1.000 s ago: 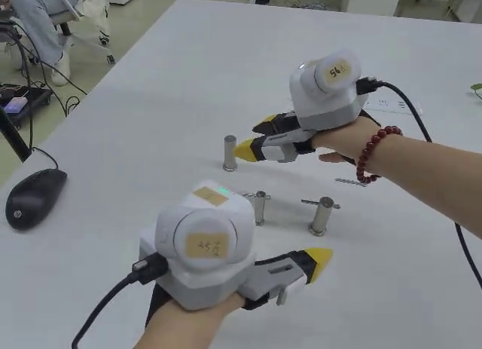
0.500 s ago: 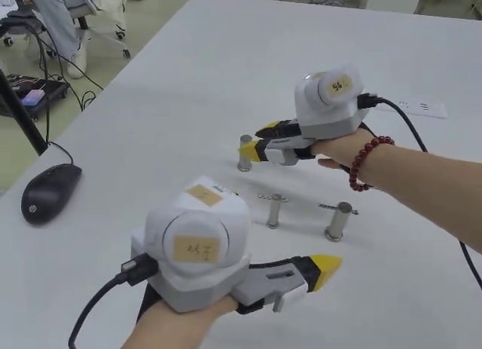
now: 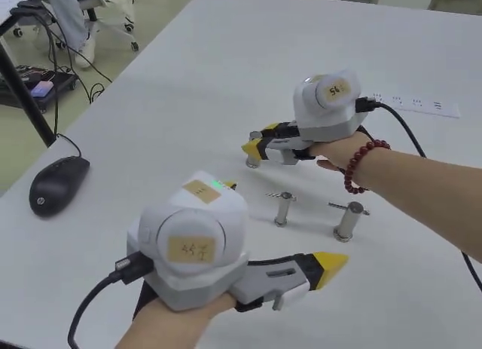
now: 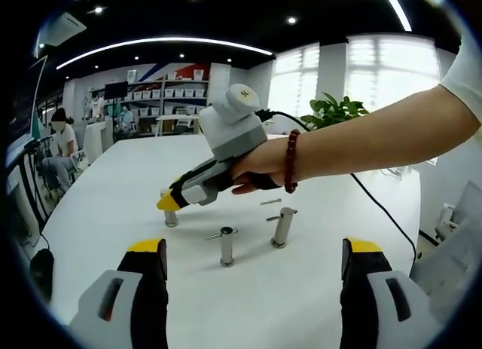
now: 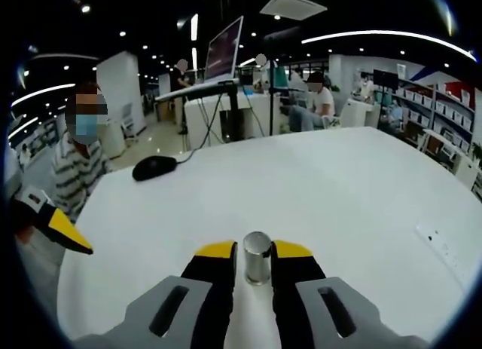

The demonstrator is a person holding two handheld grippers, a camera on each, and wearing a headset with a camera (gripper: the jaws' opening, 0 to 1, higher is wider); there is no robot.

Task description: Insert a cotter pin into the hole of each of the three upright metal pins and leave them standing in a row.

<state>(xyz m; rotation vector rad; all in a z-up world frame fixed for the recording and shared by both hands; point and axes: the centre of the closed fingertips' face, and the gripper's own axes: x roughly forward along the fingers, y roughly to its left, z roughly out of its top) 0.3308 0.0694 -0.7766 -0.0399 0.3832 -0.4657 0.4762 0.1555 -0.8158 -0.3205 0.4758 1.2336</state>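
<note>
White tabletop point(image 3: 151, 100), as my headset camera shows it. Standing upright on it: far pin point(image 3: 253, 162), middle pin point(image 3: 282, 211), near pin point(image 3: 346, 225). A loose cotter pin point(image 4: 271, 201) lies flat nearby. Black mouse point(image 3: 58, 185) at the left edge; white power strip point(image 3: 418, 105) towards the far side.

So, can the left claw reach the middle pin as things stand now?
Probably yes. The left claw is open, and the middle pin stands right ahead of it with bare table between. The right claw is farther back, around the far pin, so it seems out of the way.
</note>
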